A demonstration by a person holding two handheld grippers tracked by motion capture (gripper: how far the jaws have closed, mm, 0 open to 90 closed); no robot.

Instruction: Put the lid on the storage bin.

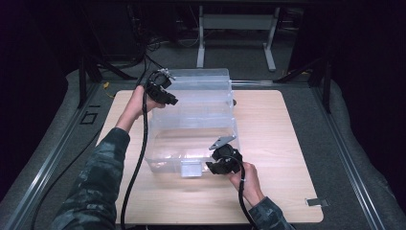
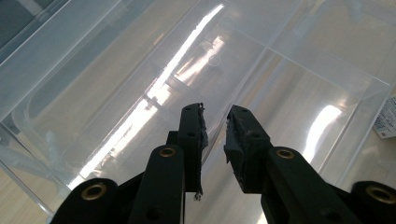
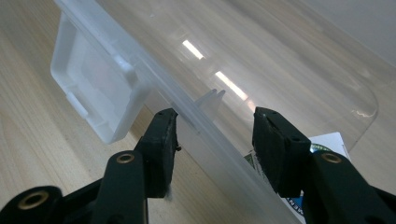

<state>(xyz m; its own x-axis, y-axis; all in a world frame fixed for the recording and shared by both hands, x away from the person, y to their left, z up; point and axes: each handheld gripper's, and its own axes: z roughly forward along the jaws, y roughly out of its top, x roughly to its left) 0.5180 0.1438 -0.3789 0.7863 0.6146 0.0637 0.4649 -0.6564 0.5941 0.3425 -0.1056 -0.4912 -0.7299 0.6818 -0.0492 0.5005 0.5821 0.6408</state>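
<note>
Two hand-held grippers work on one clear plastic box lying on the wooden table, its long axis running near to far and one white latch on its near end. At the near right corner, the right gripper straddles the rim with jaws partly apart, pads not pressing it. At the far left, the left gripper has its jaws narrowed onto the box's thin wall

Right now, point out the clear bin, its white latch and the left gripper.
clear bin (image 1: 191, 103), high view, on its far side wall.
white latch (image 3: 93, 93), right gripper view, on the flap's face.
left gripper (image 2: 215, 122), left gripper view, between its fingertips, at the bin's rim.
</note>
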